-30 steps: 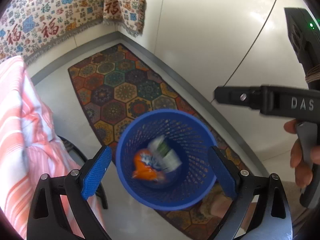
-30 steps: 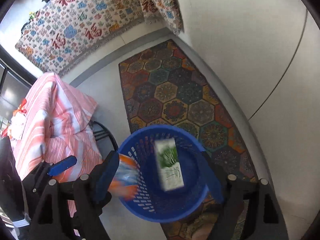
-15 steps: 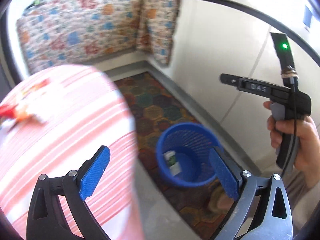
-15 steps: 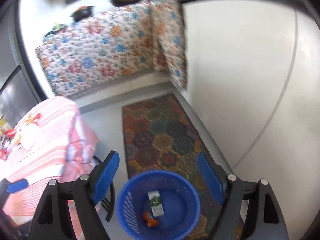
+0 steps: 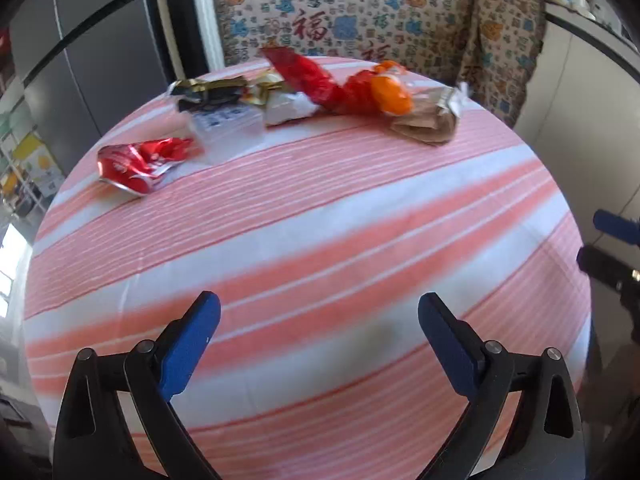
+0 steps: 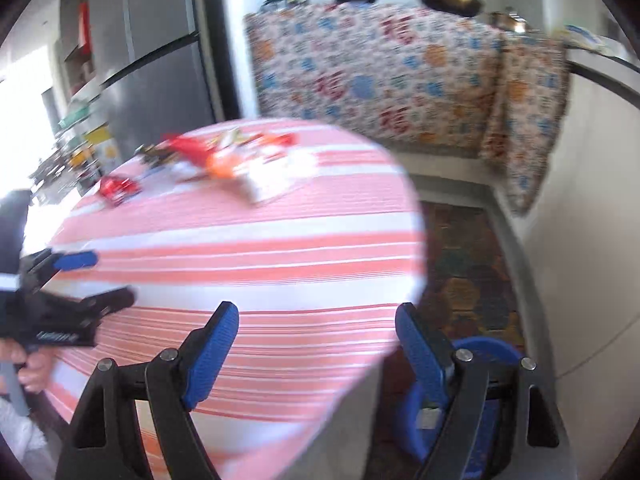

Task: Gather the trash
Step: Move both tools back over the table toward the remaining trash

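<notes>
- Crushed red can (image 5: pixel 138 164) lies far left on the striped tablecloth (image 5: pixel 320 240), with a dark-and-gold wrapper (image 5: pixel 208 92) and clear box (image 5: pixel 228 128) beside it.
- Red wrapper (image 5: pixel 308 80), orange piece (image 5: pixel 390 96) and brown packet (image 5: pixel 426 122) finish the row — all still to collect.
- Left gripper (image 5: pixel 319 340), fingers spread and empty, has swung from above the bin to the table.
- Right gripper (image 6: pixel 316 344) — likewise spread, empty — has left the blue bin (image 6: pixel 488 354), now low at right.

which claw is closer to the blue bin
Right. The right claw hangs almost over the blue bin by the table edge; the left claw is over the striped tablecloth.
</notes>
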Demonstrator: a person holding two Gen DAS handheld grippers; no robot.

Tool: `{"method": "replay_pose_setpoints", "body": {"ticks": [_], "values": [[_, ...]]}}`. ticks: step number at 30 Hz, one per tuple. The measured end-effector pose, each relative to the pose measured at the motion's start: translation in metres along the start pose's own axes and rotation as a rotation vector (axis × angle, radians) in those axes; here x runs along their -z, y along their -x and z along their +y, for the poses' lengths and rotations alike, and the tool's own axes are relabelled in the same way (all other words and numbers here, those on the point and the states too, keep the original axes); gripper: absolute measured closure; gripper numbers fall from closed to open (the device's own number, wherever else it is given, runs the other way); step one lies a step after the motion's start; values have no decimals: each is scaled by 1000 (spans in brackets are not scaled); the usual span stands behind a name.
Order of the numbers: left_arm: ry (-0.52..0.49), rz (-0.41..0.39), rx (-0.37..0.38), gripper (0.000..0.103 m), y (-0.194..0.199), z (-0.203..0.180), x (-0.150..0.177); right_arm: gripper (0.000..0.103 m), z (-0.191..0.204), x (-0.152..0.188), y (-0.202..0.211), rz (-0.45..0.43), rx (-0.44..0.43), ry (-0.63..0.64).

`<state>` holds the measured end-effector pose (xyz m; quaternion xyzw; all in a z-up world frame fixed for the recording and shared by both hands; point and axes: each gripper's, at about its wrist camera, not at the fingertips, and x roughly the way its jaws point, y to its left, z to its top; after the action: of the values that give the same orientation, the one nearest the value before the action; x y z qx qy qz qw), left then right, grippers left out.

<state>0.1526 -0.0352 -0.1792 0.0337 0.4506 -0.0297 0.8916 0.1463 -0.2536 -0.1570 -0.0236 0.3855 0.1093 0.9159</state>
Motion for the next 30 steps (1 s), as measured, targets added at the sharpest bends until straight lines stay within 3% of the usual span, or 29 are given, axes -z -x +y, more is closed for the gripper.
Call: {"method": "replay_pose_setpoints", "body": {"ticks": [5,8,11,16,30], "values": [[41,3,-47,4,-17,34,-8,20,72,-22,-55,103,-2,56],[60,27,-10,1,-28,48,-13,20,94,-26,-80,125,60,75],[47,28,-12,0,-35,48,-21,19,93,-35,-91,96,77,25],[39,23,2,0,-47,56,-33,1,91,-49,-112,133,97,-14],[53,19,-15,0,-46,54,-29,0,89,-52,-115,139,92,-15]]}}
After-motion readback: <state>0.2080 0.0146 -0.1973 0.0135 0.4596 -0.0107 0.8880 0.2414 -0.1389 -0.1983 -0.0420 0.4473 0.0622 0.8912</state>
